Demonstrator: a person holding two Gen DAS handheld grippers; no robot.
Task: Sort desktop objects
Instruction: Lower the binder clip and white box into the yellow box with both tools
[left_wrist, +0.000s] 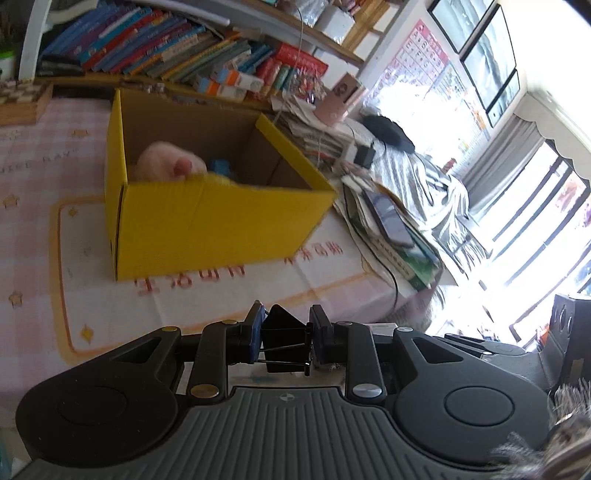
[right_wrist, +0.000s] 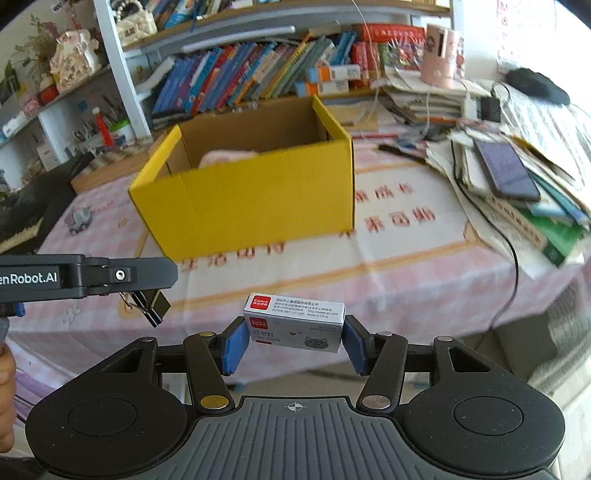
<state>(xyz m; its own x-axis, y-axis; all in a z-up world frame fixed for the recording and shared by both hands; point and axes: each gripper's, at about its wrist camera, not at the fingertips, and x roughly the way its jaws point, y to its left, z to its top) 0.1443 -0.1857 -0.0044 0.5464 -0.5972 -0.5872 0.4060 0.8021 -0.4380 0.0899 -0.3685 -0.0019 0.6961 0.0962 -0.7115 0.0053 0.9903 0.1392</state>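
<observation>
A: Binder clip (left_wrist: 283, 334) sits pinched at its black body in the left gripper (left_wrist: 286, 338), jaws pressed tight; stiff, light, springy, so the folded steel is the place to hold.

B: The staple box (right_wrist: 294, 326) is clamped by its short ends in the right gripper (right_wrist: 293, 341), above the counter's near edge. Light card, crushable.

A: Only the left view shows the pink plush (left_wrist: 168, 166) deep in the yellow carton (left_wrist: 207, 221).

B: The right view alone shows both loads.

Left gripper (left_wrist: 286, 334) clamped on black binder clip (left_wrist: 282, 328), above bench (left_wrist: 44, 177); yellow box (left_wrist: 207, 206) ahead, pink plush (left_wrist: 166, 166) inside.
</observation>
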